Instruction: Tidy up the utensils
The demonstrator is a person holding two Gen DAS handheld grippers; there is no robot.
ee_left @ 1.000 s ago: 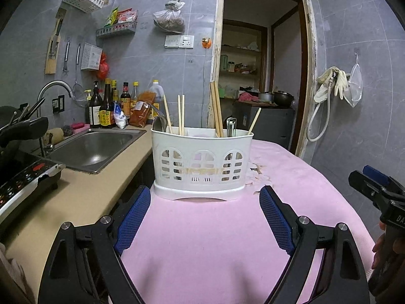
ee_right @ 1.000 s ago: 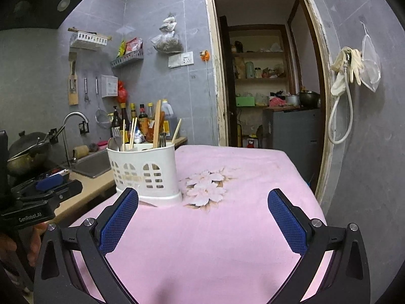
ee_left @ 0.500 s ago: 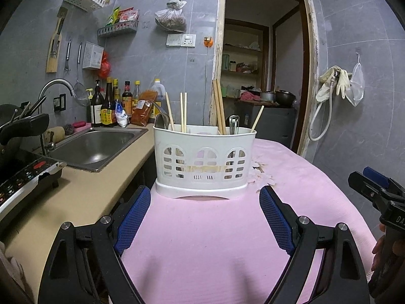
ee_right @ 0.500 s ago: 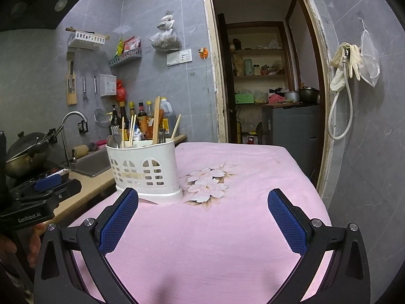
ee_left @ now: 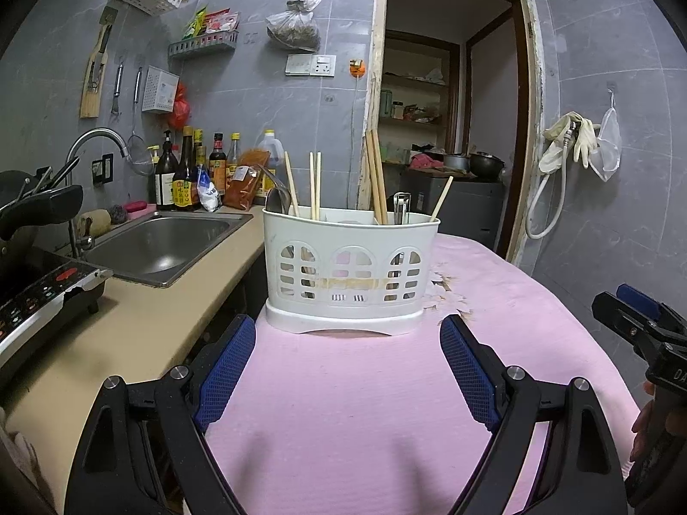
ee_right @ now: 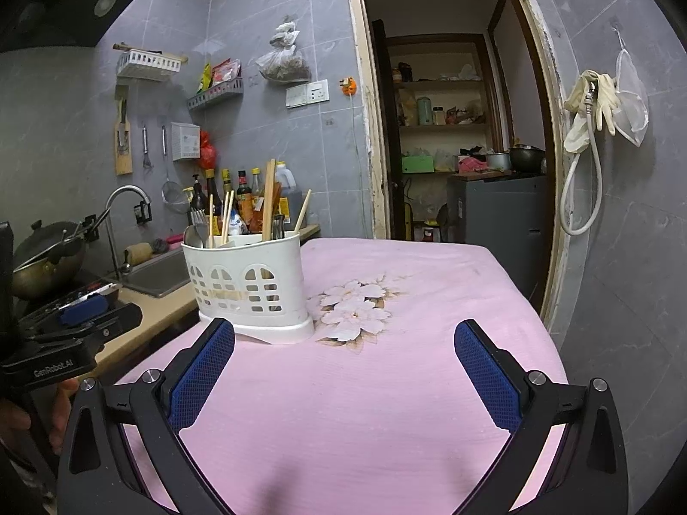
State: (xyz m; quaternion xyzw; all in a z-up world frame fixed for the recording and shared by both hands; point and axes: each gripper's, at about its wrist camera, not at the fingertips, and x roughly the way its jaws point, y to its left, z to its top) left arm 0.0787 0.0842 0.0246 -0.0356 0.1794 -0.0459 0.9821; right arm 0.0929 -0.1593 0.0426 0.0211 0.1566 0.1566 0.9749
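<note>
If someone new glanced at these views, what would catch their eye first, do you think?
Probably the white utensil caddy, standing upright on the pink tablecloth and bristling with chopsticks and a spoon. Next, the open left gripper and open right gripper, both empty.

The left hand-held gripper [ee_left: 348, 365] is black plastic with two long fingers. Each finger has a blue bumpy pad [ee_left: 223, 371] on the inside and a round silver screw [ee_left: 179, 371] near its joint. The right hand-held gripper [ee_right: 345, 371] looks the same, black with blue pads. Seen from the side, the left one has white letters [ee_right: 53, 368] on its black body.
</note>
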